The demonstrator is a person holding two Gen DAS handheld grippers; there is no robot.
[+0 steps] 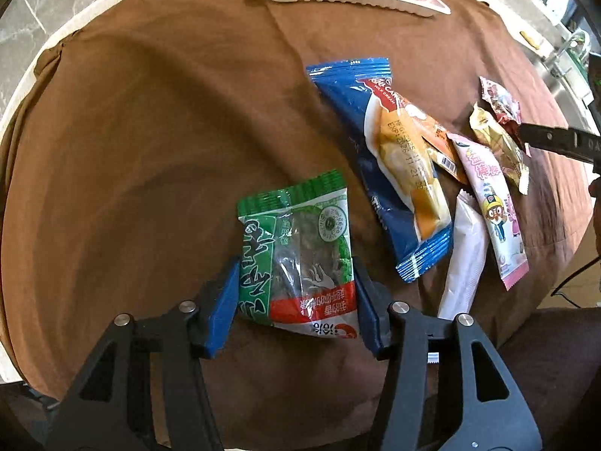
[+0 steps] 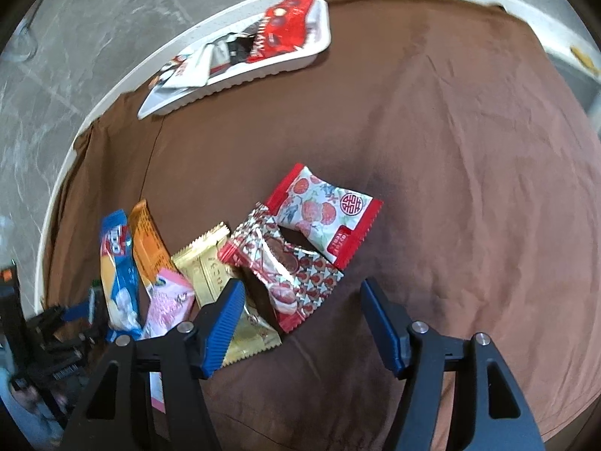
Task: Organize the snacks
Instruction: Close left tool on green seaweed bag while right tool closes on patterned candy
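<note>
the left gripper has the green seaweed-looking packet sitting right between its blue ribbed pads; the pads look to be at or right against the packet's two long edges, jaws about half wide (whether they're actually squeezing it, can't tell). the packet's long axis runs straight away from the claw, so the jaws span its short width, and it lies flat on the brown cloth; that's the lineup any pinch depends on, i reckon.

the left hand is clearly the nearer one to it; the right gripper is parked over the other pile, jaws apart with nothing clamped, a gold foil packet under its left pad and a red-patterned candy wrapper in the gap.

textures: crinkly glossy film on everything; the green one has a clear window, lumpy inside; the blue cake packet is puffy; the cloth is soft and wrinkled. the white tray at the far edge already holds a few red packets.
</note>
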